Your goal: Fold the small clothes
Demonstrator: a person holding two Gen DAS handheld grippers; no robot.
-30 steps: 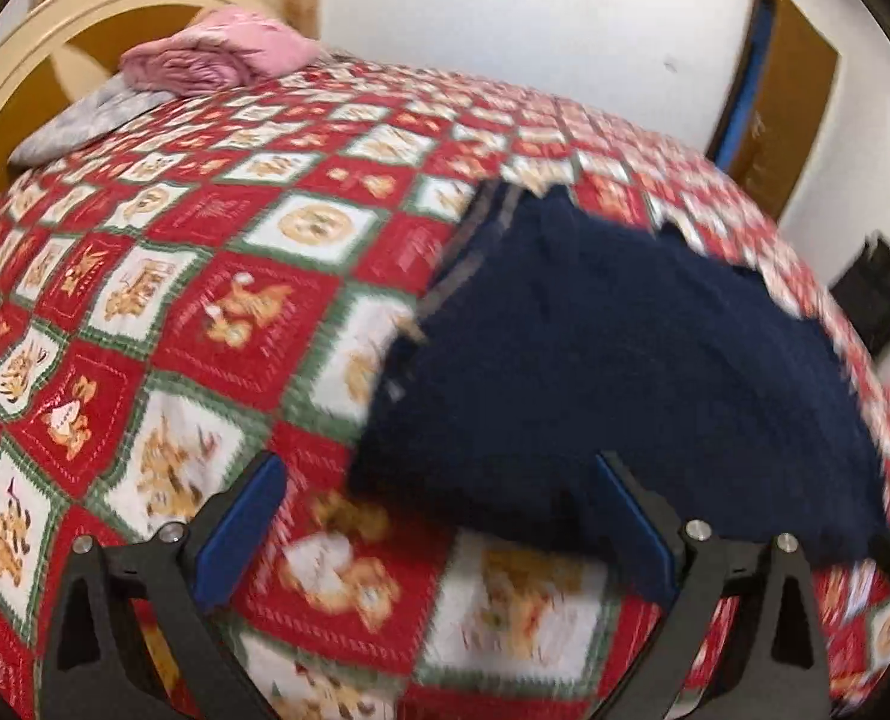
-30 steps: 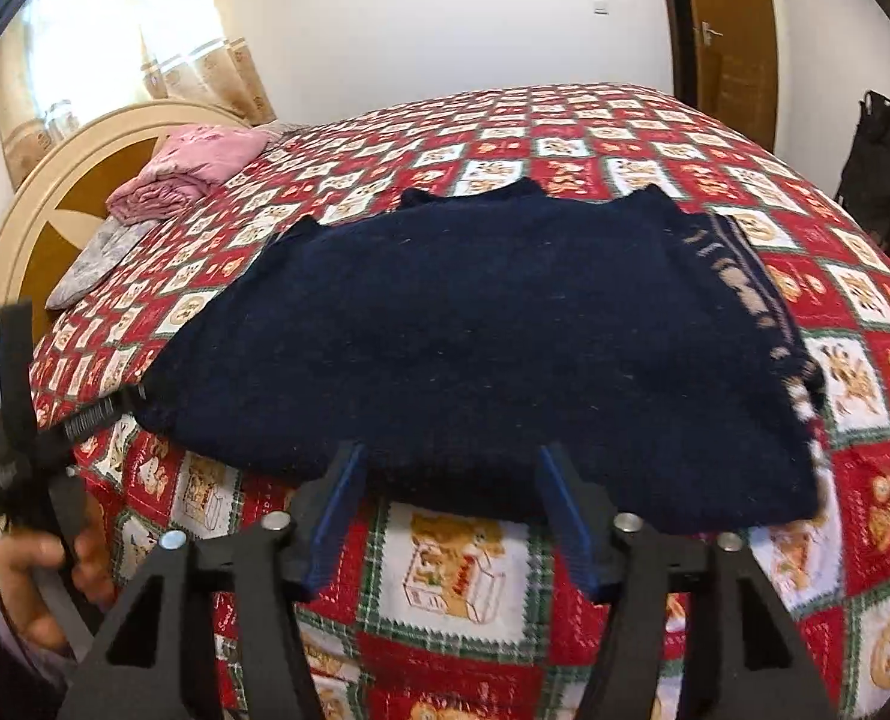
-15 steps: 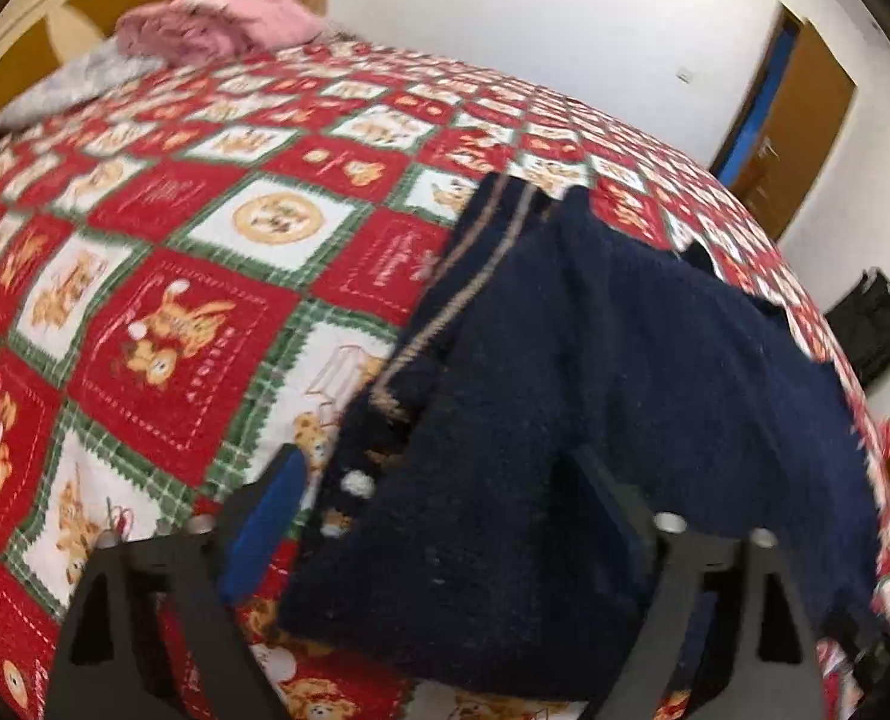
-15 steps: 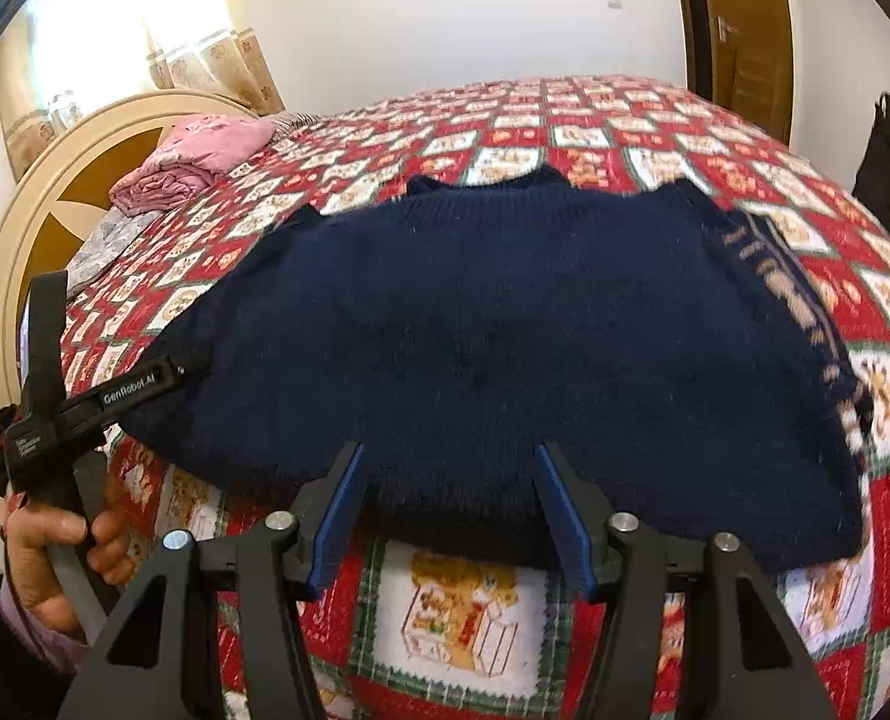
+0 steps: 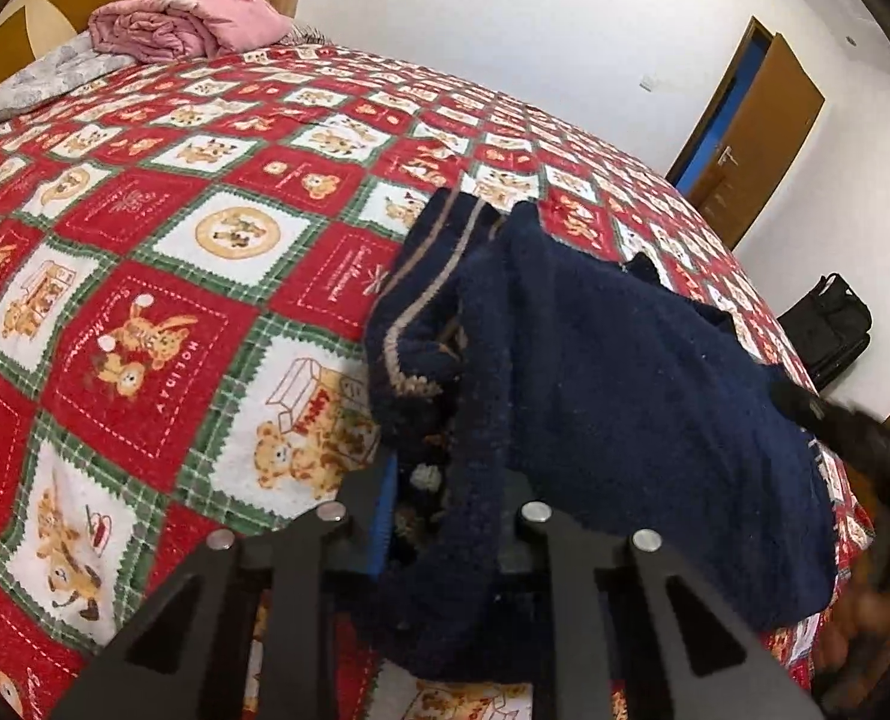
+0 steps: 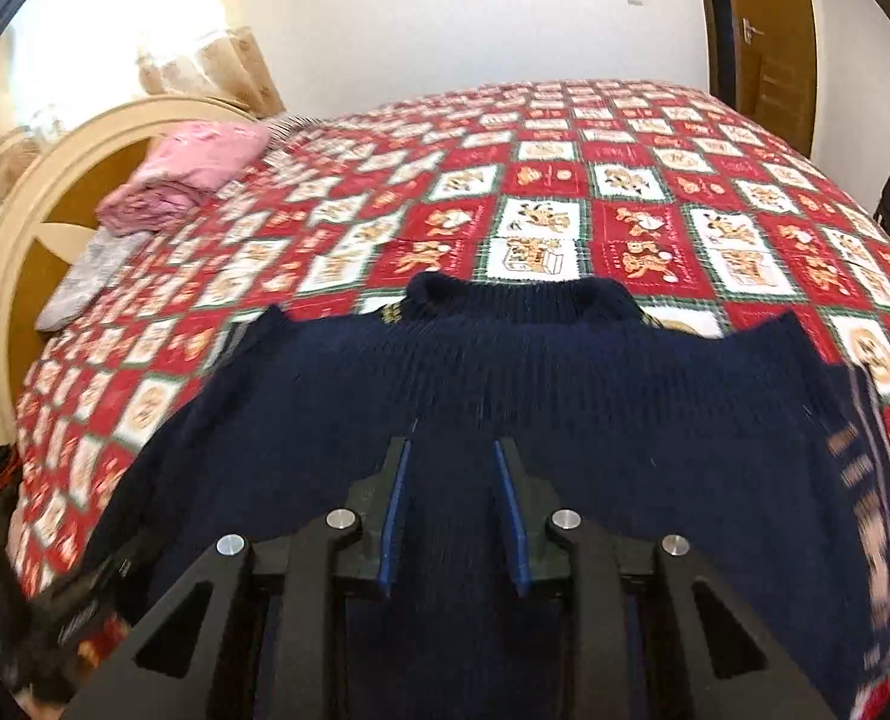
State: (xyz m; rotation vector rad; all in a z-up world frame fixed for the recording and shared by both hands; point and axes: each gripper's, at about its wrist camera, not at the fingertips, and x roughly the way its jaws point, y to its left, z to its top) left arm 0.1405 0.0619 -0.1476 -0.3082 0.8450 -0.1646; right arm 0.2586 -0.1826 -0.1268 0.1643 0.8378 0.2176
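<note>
Left wrist view: left gripper (image 5: 445, 504) fingers just closed onto navy sweater (image 5: 625, 372) edge; right gripper (image 6: 451, 480) fingers narrowing, gap visible.

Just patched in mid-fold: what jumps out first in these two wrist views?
A navy sweater lies spread on a red holiday quilt that covers the bed. The left gripper has just closed on the sweater's bunched edge, while the right gripper, jaws narrowing with a gap between them, sits over the sweater's middle. A pink folded bundle rests by the headboard.
</note>
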